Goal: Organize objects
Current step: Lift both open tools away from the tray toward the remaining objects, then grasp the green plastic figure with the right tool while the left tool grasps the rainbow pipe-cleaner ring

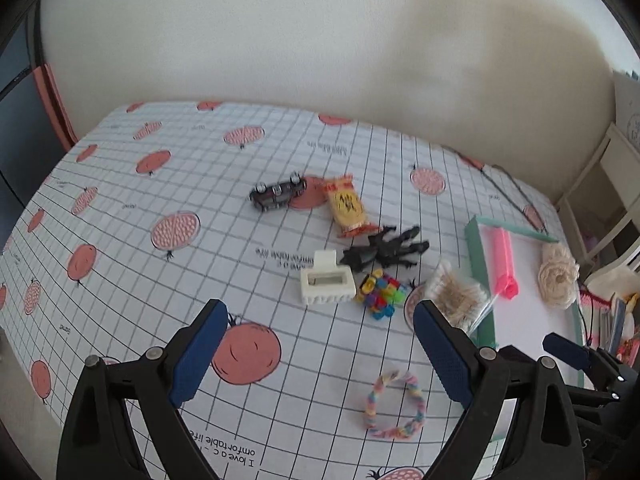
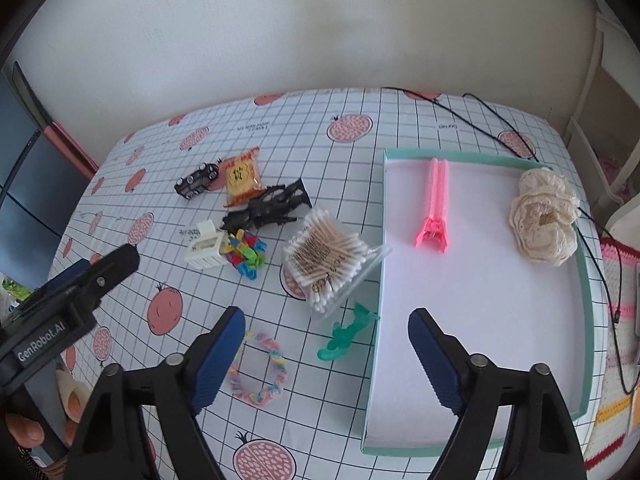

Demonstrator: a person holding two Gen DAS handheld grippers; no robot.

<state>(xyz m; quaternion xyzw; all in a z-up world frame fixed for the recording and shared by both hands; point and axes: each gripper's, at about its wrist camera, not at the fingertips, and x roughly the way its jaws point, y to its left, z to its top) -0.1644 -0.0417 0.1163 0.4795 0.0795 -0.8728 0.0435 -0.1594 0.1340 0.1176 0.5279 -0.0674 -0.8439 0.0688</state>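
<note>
A teal-rimmed white tray [image 2: 586, 280] lies at the right and holds a pink clip [image 2: 434, 204] and a cream lace scrunchie [image 2: 544, 216]. Left of it lie a pack of cotton swabs [image 2: 326, 258], a green toy [image 2: 346, 332], a pastel braided band [image 2: 258, 364], a white hair claw [image 2: 206, 248], colourful clips [image 2: 246, 254], a black toy insect [image 2: 266, 208], a snack packet [image 2: 242, 176] and a toy car [image 2: 196, 180]. My right gripper [image 2: 326, 354] is open above the green toy. My left gripper [image 1: 320, 348] is open above the band [image 1: 394, 406].
The table wears a grid-and-pomegranate cloth [image 1: 160, 200] and meets a white wall. Black cables [image 2: 472, 112] run along the far right corner. White shelving [image 2: 612, 100] stands at the right. The left gripper also shows in the right wrist view [image 2: 72, 300].
</note>
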